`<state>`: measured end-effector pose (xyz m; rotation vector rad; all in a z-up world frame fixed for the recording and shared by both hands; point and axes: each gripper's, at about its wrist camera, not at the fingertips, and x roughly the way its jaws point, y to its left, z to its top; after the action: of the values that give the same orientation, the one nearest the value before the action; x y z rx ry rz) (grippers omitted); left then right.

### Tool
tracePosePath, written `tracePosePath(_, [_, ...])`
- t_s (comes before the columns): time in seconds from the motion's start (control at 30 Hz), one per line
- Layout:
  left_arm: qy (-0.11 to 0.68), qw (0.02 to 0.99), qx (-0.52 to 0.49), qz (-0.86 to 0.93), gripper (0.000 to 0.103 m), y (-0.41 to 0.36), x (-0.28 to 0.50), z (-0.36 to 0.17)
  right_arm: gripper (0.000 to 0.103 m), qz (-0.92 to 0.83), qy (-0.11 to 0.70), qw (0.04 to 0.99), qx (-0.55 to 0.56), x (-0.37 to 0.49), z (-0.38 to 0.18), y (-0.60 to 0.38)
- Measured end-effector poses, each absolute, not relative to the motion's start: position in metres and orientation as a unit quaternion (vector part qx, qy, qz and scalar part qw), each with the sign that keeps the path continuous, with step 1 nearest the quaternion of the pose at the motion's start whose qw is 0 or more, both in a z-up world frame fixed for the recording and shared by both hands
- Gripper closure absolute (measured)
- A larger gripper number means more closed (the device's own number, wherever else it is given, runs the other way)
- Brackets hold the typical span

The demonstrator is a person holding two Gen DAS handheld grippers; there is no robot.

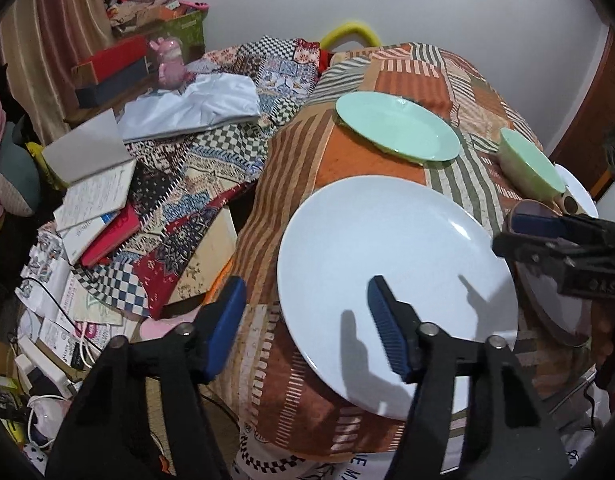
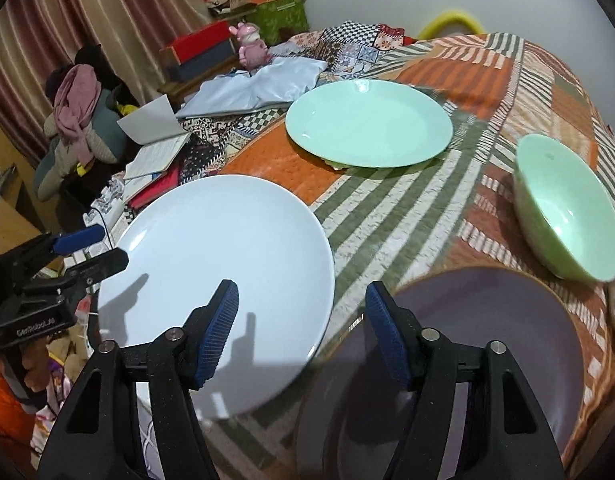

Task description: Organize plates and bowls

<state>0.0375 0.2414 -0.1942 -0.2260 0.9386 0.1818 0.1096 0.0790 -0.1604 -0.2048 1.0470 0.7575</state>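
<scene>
A large white plate point(image 1: 395, 264) point(image 2: 211, 256) lies on the patchwork cloth nearest me. My left gripper point(image 1: 307, 320) stands open across its left rim, one finger over the plate and one beyond the edge. My right gripper point(image 2: 303, 320) is open across its right rim, the other finger above a purple plate point(image 2: 487, 340) point(image 1: 547, 308). Farther back sit a green plate point(image 1: 395, 128) point(image 2: 367, 124) and a green bowl point(image 1: 535, 168) point(image 2: 567, 208). Each view shows the other gripper: the right gripper point(image 1: 507, 234) and the left gripper point(image 2: 99, 248). Nothing is gripped.
The table point(image 1: 291, 184) drops off at its left edge. Beyond it lie books point(image 1: 95, 200), papers, cables and a white cloth point(image 1: 191, 108). A pink figurine point(image 2: 251, 46) and boxes stand near the curtain. A white dish edge point(image 1: 579, 192) shows behind the green bowl.
</scene>
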Motion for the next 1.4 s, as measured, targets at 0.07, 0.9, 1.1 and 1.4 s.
tracePosePath(0.07, [0.454,0.88,-0.113,0.083,0.051,0.244,0.038,-0.197,0.059,0.356,0.493,0.787,-0.102,0.112,-0.164,0.084])
tracePosePath(0.9, [0.481,0.861,-0.149,0.075,0.076,0.25,0.021,-0.212,0.077,0.358,0.529,0.763,-0.096,0.114,-0.18,0.088])
tracePosePath(1.1, [0.481,0.862,-0.141,0.075,0.076,0.247,0.021,-0.211,0.071,0.359,0.523,0.765,-0.116,0.112,-0.184,0.097])
tracePosePath(1.4, [0.477,0.864,-0.136,0.085,0.076,0.243,0.022,-0.201,0.073,0.355,0.516,0.774,-0.093,0.112,-0.174,0.091])
